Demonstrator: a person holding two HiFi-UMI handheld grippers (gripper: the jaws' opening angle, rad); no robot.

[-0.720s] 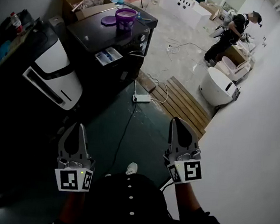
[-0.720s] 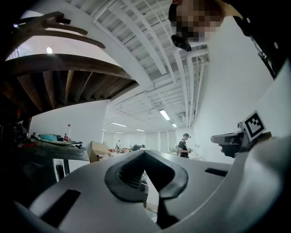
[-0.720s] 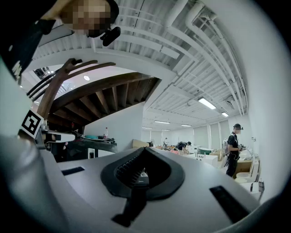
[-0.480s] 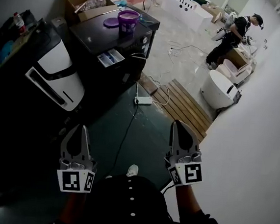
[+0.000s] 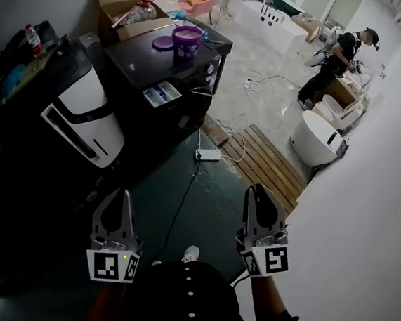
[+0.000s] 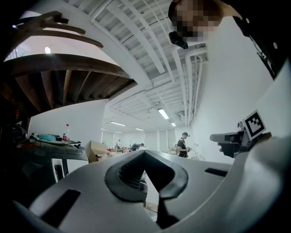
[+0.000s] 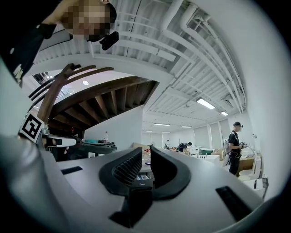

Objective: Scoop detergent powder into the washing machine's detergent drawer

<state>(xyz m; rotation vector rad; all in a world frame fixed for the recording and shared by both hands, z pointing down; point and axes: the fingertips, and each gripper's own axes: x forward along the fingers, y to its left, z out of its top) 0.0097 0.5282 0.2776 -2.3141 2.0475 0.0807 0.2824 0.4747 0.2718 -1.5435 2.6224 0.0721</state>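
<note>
Since the earlier frames the head view has shifted. The black front-loading washing machine [image 5: 193, 85] now sits a little lower and further right in the picture, and both grippers sit lower in it. The jaws show no change.

Left gripper [image 5: 121, 194]: held low over the dark green floor [image 5: 183, 190], pointing towards the machine. In the left gripper view its dark ribbed pads [image 6: 129, 175] meet at the tips, with nothing between them.

Right gripper [image 5: 257, 190]: held level with the left one and well apart from it. In the right gripper view its tips stand nearly together with a narrow slit left between them. Nothing is in the slit, and the machine shows far off through it.

Task items: all well away from both grippers. The machine's white detergent drawer [image 5: 162, 94] stands pulled out at the upper front. The open purple plastic detergent tub [image 5: 186, 40] stands on the machine's top, with its flat purple lid [image 5: 163, 43] lying just beside it.

Surroundings: an open brown cardboard box [image 5: 124, 1] behind the machine, a white power strip [image 5: 207, 155] on the floor, a slatted wooden platform [image 5: 264, 155], and a person in dark clothes [image 5: 334, 56] far off.
</note>
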